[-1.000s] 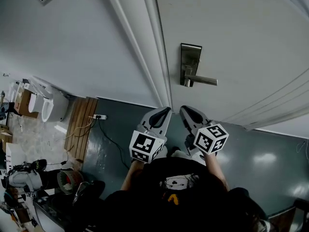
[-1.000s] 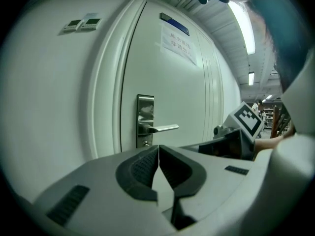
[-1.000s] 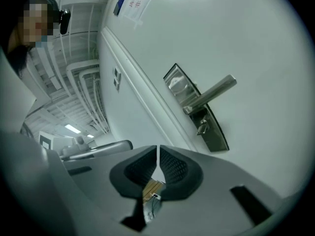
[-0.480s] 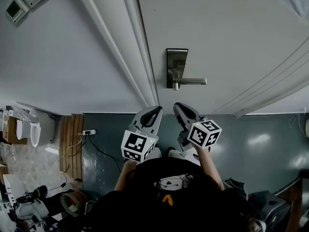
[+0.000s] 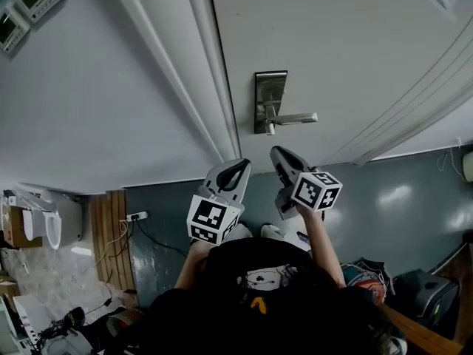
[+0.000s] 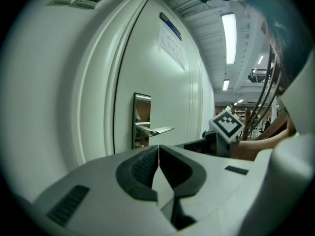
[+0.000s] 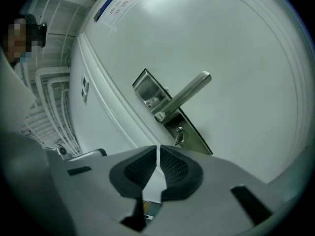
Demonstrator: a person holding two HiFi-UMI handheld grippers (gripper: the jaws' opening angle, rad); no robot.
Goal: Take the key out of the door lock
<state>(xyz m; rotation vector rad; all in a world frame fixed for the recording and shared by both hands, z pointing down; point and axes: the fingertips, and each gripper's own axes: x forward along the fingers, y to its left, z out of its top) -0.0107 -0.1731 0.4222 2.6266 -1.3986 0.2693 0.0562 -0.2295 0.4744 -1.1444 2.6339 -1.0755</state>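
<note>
Key (image 7: 179,134) small, silvery, in lock plate (image 7: 195,140) under lever (image 7: 189,90); left gripper (image 6: 158,147) and right gripper (image 7: 157,148) fingers together, empty

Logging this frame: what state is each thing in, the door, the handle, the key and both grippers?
Door: shut in its frame.
Lever handle: level, not pressed down.
Key: in the lock plate below the handle, not touched by either gripper.
Left gripper: shut, empty, short of the door.
Right gripper: shut, empty, pointed toward the lock plate.
</note>
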